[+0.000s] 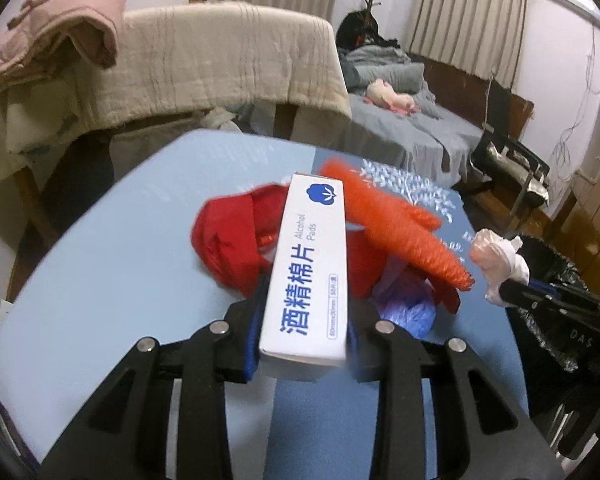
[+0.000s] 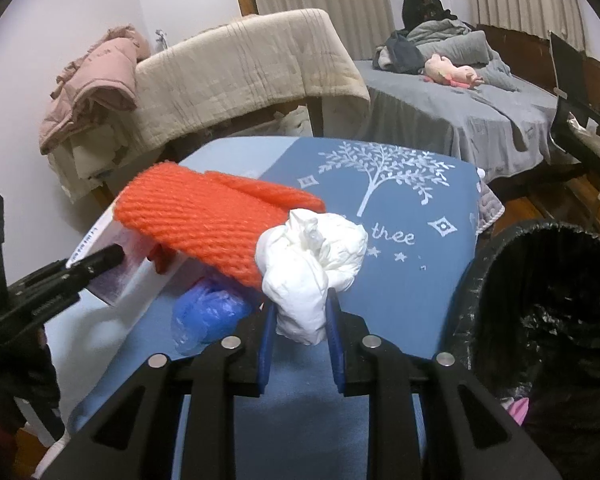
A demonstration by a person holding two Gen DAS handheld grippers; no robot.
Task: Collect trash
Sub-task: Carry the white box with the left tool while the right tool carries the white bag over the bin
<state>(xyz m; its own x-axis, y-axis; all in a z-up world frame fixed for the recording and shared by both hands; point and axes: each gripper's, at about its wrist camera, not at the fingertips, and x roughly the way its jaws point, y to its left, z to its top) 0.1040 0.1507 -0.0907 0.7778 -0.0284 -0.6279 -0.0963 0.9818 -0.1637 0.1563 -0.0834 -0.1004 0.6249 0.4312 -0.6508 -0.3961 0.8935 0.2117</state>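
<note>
My left gripper (image 1: 304,344) is shut on a white alcohol-pads box (image 1: 304,280), which is held just above the blue table (image 1: 100,280). Past the box lie a red cloth (image 1: 228,240), an orange knitted piece (image 1: 392,224) and a crumpled blue plastic bag (image 1: 408,312). My right gripper (image 2: 302,320) is shut on a crumpled white wad (image 2: 312,268), above the table's right part, near a bin lined with a black bag (image 2: 540,300). In the left wrist view the wad (image 1: 496,264) shows at the right. The box (image 2: 120,276) shows at the left of the right wrist view.
The table's dark blue half carries a white tree print (image 2: 400,200). Behind stand a rack draped with a beige blanket (image 2: 252,68) and a pink jacket (image 2: 92,80), a grey bed (image 2: 460,100) with a pink plush toy (image 2: 452,72), and a black chair (image 2: 580,112).
</note>
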